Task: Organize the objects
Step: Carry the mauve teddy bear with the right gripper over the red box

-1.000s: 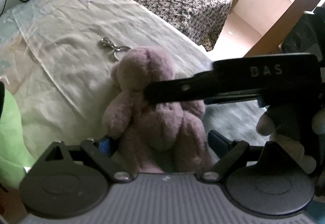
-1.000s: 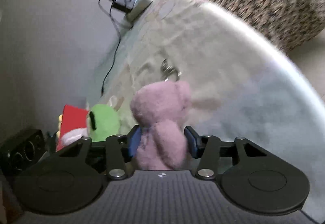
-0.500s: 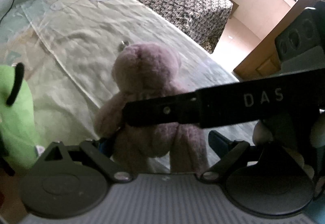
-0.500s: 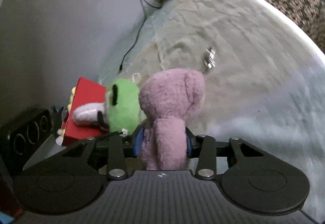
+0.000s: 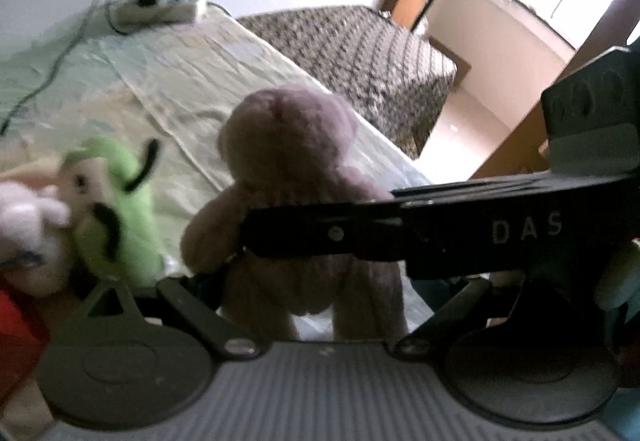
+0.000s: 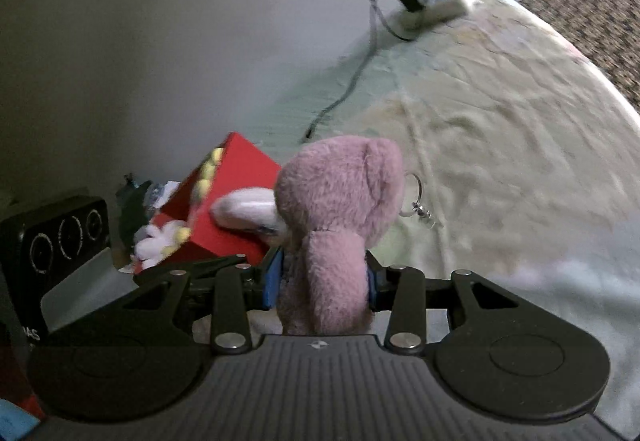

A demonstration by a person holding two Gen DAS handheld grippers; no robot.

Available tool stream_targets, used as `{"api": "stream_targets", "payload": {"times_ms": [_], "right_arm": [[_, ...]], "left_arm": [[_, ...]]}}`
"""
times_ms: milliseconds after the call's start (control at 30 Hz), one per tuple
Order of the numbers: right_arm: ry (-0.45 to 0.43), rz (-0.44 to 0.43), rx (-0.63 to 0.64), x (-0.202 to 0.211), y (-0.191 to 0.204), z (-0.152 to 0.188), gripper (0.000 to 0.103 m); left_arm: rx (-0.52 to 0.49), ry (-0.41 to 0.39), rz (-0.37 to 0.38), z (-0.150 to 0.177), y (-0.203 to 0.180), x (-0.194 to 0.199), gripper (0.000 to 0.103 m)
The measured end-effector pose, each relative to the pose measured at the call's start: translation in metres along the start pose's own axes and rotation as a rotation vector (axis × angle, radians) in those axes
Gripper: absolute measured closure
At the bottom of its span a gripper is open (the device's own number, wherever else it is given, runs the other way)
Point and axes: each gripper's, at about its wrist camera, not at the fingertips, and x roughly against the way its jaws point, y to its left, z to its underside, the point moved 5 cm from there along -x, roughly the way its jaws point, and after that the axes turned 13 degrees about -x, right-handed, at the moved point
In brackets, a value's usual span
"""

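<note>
A bed covered with a pale green, creased sheet (image 6: 500,113) is spread ahead of both claws, and a dark patterned bedspread (image 5: 360,53) is seen beyond it to the right. The pink teddy bear (image 6: 340,201) is held upright in the right gripper (image 6: 320,277), whose blue-padded fingers (image 6: 273,279) are pressed against the bear's lower body on both sides. In the left wrist view, the same bear (image 5: 296,161) is seen between the fingers of the left gripper (image 5: 316,293), whose jaws are spread wide; whether they touch the bear cannot be told. The bear's middle is crossed by the right tool's black finger, marked "DAS". To the left of the bear, a red box (image 6: 236,209) with a white plush toy (image 6: 248,207) lying against it is seen, and a green plush toy (image 5: 116,209) is found just beside it. A white power strip (image 6: 436,7) with a plugged-in adapter lies far ahead, by the wall. A metal key ring (image 6: 416,201) hangs just right of the bear's head.
</note>
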Motion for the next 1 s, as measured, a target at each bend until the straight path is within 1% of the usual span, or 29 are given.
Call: {"api": "stream_targets", "payload": {"times_ms": [333, 467, 633, 800, 900, 1000], "right_arm": [[-0.003, -0.098, 0.095, -0.029, 0.075, -0.004, 0.061], [0.0, -0.139, 0.141, -0.047, 0.109, -0.006, 0.061], [0.011, -0.18, 0.194, -0.071, 0.145, -0.007, 0.061], [0.033, -0.226, 0.198, -0.103, 0.176, -0.007, 0.061], [0.047, -0.253, 0.182, -0.125, 0.191, -0.007, 0.061], [0.069, -0.273, 0.136, -0.149, 0.204, -0.003, 0.061]], "left_arm": [[0.047, -0.153, -0.091, 0.007, 0.041, 0.085, 0.011], [0.071, -0.214, -0.119, 0.009, 0.063, 0.117, 0.011], [0.093, -0.271, -0.173, 0.015, 0.091, 0.152, 0.011], [0.135, -0.321, -0.21, 0.025, 0.122, 0.184, 0.011], [0.151, -0.34, -0.254, 0.032, 0.142, 0.201, 0.011], [0.17, -0.342, -0.301, 0.04, 0.161, 0.215, 0.011]]}}
